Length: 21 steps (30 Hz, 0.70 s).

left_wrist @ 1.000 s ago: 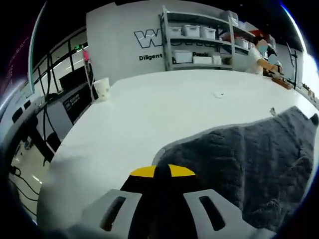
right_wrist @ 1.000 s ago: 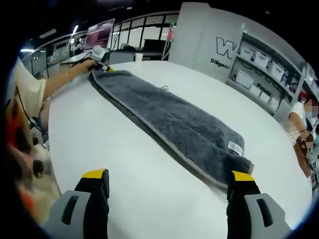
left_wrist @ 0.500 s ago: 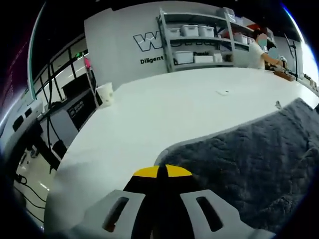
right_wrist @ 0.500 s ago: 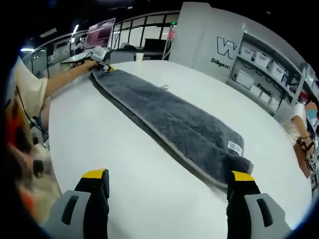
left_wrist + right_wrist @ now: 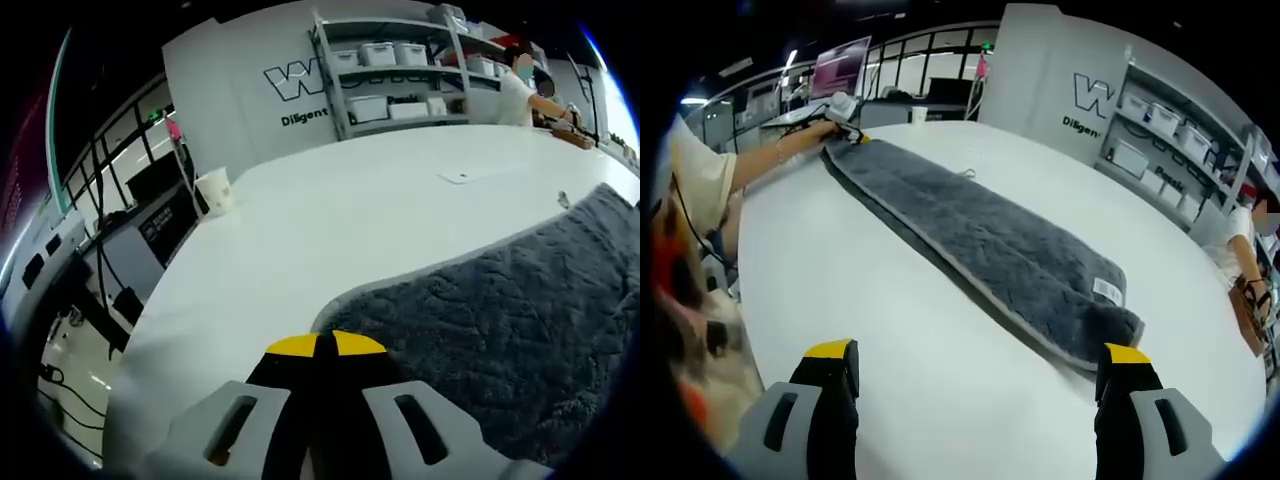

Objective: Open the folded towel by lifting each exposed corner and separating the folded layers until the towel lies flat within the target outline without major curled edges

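The grey towel (image 5: 980, 235) lies as a long folded strip across the white table (image 5: 840, 280), with a white label (image 5: 1106, 291) near its close end. In the left gripper view the towel (image 5: 500, 320) spreads to the right. My left gripper (image 5: 318, 346) is shut on its corner, yellow tips pressed together. The right gripper view shows that left gripper (image 5: 845, 128) in a person's hand at the towel's far end. My right gripper (image 5: 978, 352) is open, jaws wide apart, low over the table just short of the towel's close end, with nothing between them.
A paper cup (image 5: 213, 187) stands at the table's far left edge, and a small paper (image 5: 462, 176) lies farther back. Shelves with white bins (image 5: 390, 60) line the wall, where a person (image 5: 520, 80) works. A person's arm (image 5: 750, 165) reaches along the table's left side.
The left gripper view has shifted a little while the gripper keeps the towel corner. The towel's close end has drawn slightly away from my right jaw. The right gripper has stayed put.
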Each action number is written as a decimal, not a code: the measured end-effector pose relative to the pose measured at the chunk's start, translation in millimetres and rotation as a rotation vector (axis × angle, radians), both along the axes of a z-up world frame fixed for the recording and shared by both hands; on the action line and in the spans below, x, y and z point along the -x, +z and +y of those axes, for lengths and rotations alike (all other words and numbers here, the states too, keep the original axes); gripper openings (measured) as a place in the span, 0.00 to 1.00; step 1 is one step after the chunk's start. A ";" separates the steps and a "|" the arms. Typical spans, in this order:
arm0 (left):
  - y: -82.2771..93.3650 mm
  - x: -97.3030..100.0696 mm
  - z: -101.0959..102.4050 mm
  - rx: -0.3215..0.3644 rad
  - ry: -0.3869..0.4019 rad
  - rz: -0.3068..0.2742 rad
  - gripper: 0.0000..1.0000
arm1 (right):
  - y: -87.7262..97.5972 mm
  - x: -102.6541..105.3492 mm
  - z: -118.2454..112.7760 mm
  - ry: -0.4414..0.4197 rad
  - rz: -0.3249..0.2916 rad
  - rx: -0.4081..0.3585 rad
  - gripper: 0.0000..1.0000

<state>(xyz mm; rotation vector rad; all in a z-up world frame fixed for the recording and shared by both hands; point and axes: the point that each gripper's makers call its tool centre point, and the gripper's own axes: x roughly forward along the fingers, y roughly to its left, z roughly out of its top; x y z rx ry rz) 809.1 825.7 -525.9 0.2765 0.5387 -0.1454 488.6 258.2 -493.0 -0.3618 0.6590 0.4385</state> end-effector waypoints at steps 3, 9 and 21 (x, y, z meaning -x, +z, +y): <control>2.2 2.4 1.1 0.025 -0.012 0.010 0.09 | 1.7 0.1 0.2 0.003 -0.005 -0.001 0.99; 22.6 13.1 -4.7 0.097 -0.009 -0.034 0.22 | 4.0 0.3 0.5 0.003 -0.013 -0.004 0.99; 71.8 59.8 -54.0 0.185 -0.121 -0.082 0.72 | 5.6 3.6 -6.3 -0.015 -0.014 -0.002 0.99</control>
